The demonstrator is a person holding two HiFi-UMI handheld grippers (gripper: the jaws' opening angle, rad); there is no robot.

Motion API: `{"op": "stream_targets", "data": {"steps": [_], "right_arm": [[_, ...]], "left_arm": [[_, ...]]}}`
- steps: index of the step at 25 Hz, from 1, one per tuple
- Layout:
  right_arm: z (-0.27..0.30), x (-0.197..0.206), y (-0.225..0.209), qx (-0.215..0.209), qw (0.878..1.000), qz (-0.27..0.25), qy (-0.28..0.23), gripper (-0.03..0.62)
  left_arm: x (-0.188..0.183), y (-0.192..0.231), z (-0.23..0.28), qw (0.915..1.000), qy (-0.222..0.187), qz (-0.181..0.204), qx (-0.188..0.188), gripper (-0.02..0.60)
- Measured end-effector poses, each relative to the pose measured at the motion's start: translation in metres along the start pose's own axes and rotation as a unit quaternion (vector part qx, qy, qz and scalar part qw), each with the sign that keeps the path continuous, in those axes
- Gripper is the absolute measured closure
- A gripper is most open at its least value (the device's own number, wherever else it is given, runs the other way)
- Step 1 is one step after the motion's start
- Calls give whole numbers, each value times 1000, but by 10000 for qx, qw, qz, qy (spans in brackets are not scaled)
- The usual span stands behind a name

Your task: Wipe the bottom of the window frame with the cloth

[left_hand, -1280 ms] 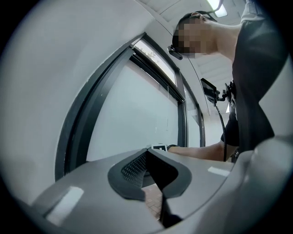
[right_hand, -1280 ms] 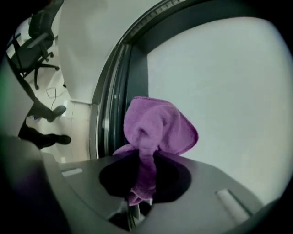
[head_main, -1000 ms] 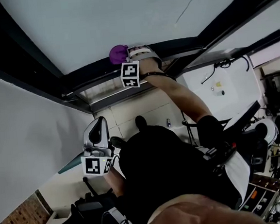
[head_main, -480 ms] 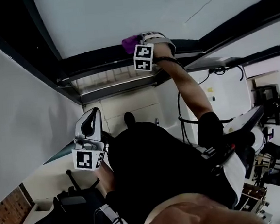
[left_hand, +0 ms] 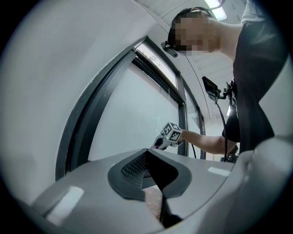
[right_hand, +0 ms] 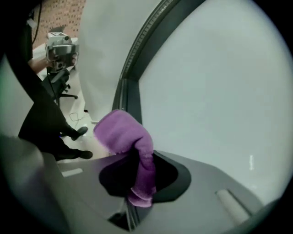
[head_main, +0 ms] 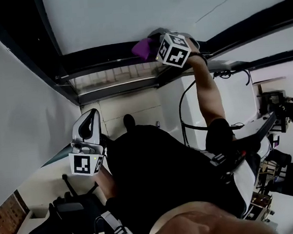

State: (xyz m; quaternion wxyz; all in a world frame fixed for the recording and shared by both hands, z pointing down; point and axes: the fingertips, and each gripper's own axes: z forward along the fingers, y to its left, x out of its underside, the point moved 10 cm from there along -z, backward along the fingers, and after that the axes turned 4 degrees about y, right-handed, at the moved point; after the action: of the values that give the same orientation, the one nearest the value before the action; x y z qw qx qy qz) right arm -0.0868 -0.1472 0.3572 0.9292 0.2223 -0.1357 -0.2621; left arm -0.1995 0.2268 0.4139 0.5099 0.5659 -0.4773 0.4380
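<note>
My right gripper (head_main: 153,44) is raised to the dark window frame (head_main: 106,59) and is shut on a purple cloth (head_main: 143,48). In the right gripper view the cloth (right_hand: 123,132) bulges out of the right gripper (right_hand: 137,160), close to the frosted glass (right_hand: 215,82) and the frame's corner (right_hand: 129,93). My left gripper (head_main: 88,125) hangs low beside the person's body, well away from the frame. Its jaws meet with nothing between them in the left gripper view (left_hand: 153,171), which also shows the right gripper (left_hand: 171,133) far off at the window.
A white wall panel (head_main: 14,115) stands at the left. A black office chair (head_main: 59,223) sits at the bottom left. Cables (head_main: 187,113) and dark equipment (head_main: 278,107) are at the right. The person's shoe (head_main: 129,121) rests on the pale floor.
My right gripper has slid to the right along the frame with the purple cloth in it. The left gripper has stayed low at the person's side.
</note>
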Motion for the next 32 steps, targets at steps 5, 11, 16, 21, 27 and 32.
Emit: {"op": "stream_targets", "data": {"steps": [5,11,16,21,27,32], "right_arm": [[54,-1,-10,435,9922,-806,847,531],[77,8,14,769,9669,-1816,1620,533],[47,11,57,641,9548,-2353,1702,533],[13,27,124,296,9543,-2581,1475,531],[77,113,193,-2518,9150,2862,-1325,531],[105,131,219,-2486,5626,6462,-4519,530]], "left_arm": [[0,-5,6,9999,-46,22,109,580],[-1,-8,9,9998,33,12,182,580],[0,-6,11,9998,85,11,202,580],[2,-8,27,9993,186,5,319,580],[4,-5,43,9977,456,-59,494,580],[-7,-9,68,9954,669,74,675,580]]}}
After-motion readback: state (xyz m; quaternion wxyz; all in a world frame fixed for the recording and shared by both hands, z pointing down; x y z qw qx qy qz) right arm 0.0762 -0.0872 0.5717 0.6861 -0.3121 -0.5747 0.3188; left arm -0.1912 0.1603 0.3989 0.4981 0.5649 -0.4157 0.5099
